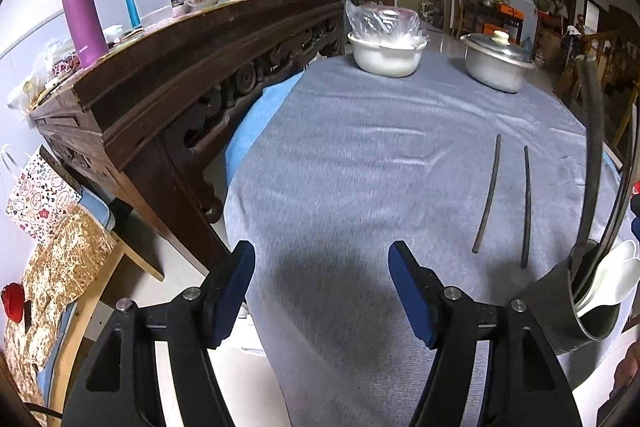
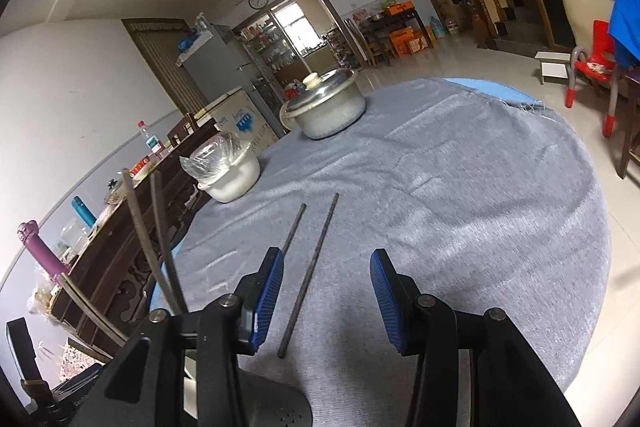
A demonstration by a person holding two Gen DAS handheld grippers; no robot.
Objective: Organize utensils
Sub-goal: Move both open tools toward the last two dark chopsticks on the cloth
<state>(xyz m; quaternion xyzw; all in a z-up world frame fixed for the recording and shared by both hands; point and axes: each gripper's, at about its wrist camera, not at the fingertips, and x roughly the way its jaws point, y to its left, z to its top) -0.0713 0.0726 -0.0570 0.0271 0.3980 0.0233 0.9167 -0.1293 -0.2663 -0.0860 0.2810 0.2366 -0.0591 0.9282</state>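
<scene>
Two chopsticks [image 2: 310, 267] are lying on the desk [image 2: 460, 207]; the right hand-held gripper [image 2: 326, 301] is gaping empty over the nearer one, the left hand-held gripper [image 1: 322, 293] gaping empty beside them.

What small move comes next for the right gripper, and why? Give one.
Probably ease the right gripper down onto the nearer chopstick and close. Its jaws stand open with nothing between the pads, and that chopstick lies loose on the cloth in line with the gap. The other chopstick lies beside it, so take one at a time. The holder already carries chopsticks and spoons.
</scene>
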